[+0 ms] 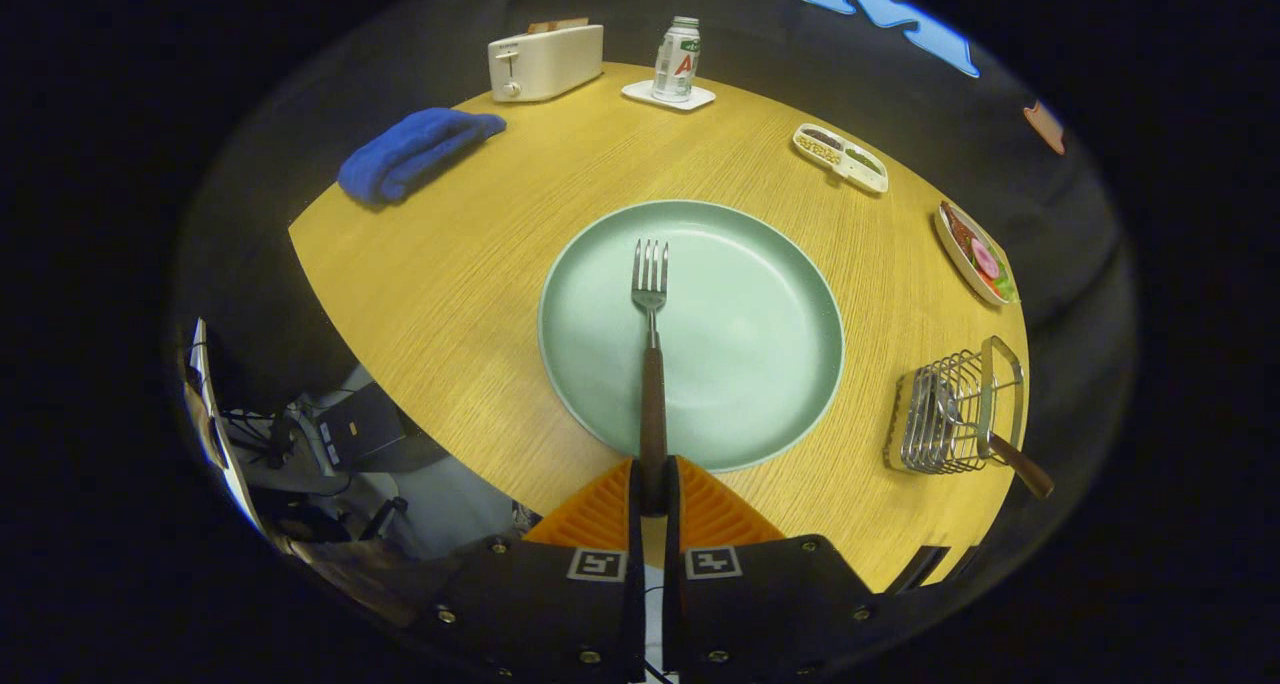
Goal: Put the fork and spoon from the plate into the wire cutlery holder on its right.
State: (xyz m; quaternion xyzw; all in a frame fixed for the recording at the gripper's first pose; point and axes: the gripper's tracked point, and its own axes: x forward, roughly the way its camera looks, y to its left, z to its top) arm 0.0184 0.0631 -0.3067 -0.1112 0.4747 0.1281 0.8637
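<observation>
My fingers [653,489] clamp the brown-handled metal fork [651,364] by its handle end, tines over the round green plate [760,364]. Such an end grip could let it pivot and miss the wire cutlery holder [950,414] right of the plate.

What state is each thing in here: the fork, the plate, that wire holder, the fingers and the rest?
gripper: fingers shut on the fork's handle.
fork: held, tines pointing away over the plate.
plate: nothing on it.
wire cutlery holder: upright, right of the plate.
spoon: already in the holder, handle sticking out.
toaster: something sits in its slot.
blue towel: folded.
bottle: upright on a coaster.
</observation>
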